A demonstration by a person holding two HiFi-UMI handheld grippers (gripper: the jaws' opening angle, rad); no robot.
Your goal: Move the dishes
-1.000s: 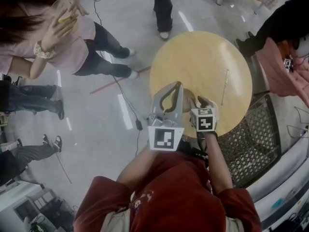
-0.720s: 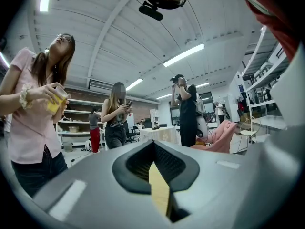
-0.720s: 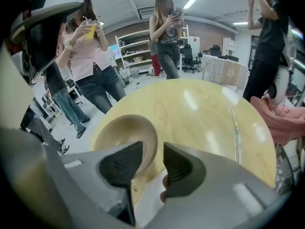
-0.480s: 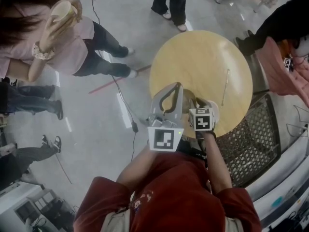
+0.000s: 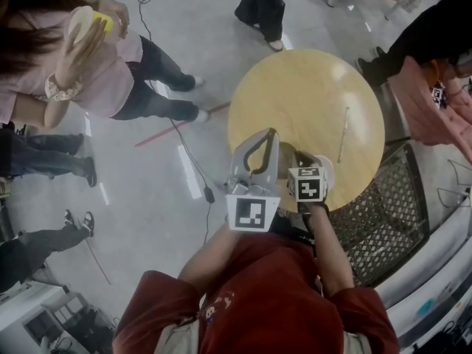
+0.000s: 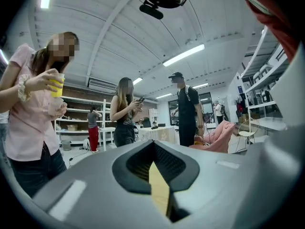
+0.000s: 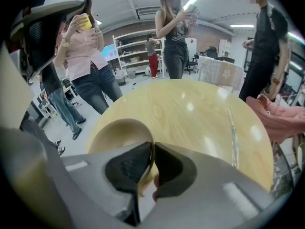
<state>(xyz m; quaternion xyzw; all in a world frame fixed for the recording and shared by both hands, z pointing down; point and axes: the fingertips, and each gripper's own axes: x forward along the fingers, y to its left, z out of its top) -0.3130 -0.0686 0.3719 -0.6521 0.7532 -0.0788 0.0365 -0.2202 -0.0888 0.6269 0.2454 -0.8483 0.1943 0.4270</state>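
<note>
A tan bowl (image 7: pixel 119 132) sits at the near edge of the round wooden table (image 5: pixel 310 94). My right gripper (image 7: pixel 152 163) is shut on the bowl's near rim, which runs between the two jaws. In the head view the bowl (image 5: pixel 286 155) shows between the two grippers, partly hidden by them. My left gripper (image 5: pixel 267 135) is held above the table's near left edge, just left of the bowl. Its jaws meet at the tips, and only table colour shows in the gap behind them in the left gripper view (image 6: pixel 153 149).
A thin pale stick (image 5: pixel 343 133) lies on the right half of the table (image 7: pixel 190 109), also visible in the right gripper view (image 7: pixel 232 132). Several people stand around the table. A dark wire basket (image 5: pixel 383 212) stands at the right, and a cable (image 5: pixel 193 164) runs across the floor at the left.
My right gripper and the bowl have edged slightly further onto the table. The left gripper has barely moved. The bystanders have shifted, and one has raised a cup.
</note>
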